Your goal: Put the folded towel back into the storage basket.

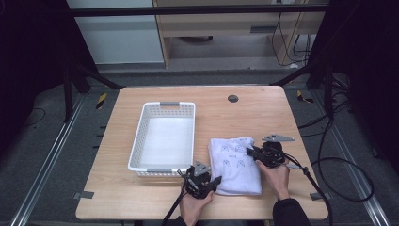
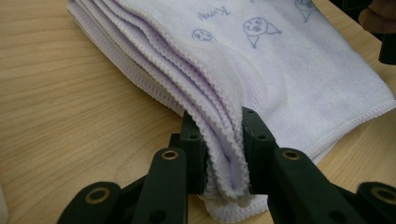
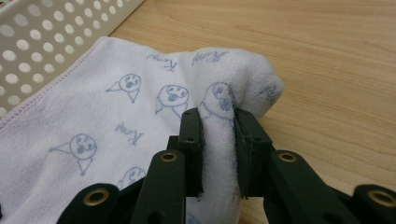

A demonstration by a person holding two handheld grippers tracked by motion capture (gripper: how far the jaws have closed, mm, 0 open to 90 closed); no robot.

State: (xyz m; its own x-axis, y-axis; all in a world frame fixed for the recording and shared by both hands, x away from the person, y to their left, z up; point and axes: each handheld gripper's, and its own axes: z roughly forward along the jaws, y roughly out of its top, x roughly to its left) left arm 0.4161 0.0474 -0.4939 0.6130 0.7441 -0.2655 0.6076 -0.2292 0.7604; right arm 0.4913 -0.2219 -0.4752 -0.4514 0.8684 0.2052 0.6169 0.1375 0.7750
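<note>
A wooden table (image 1: 141,197) is carrying a white basket (image 1: 137,141) lying left of centre and a folded white towel (image 1: 234,165) lying just beside it to the right near the front edge, while a small dark round disc (image 1: 233,98) is sitting near the far edge.

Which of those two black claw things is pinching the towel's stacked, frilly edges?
The left gripper: it clamps the folded towel at its layered hems, near the basket. The right gripper pinches a rounded fold instead.
</note>
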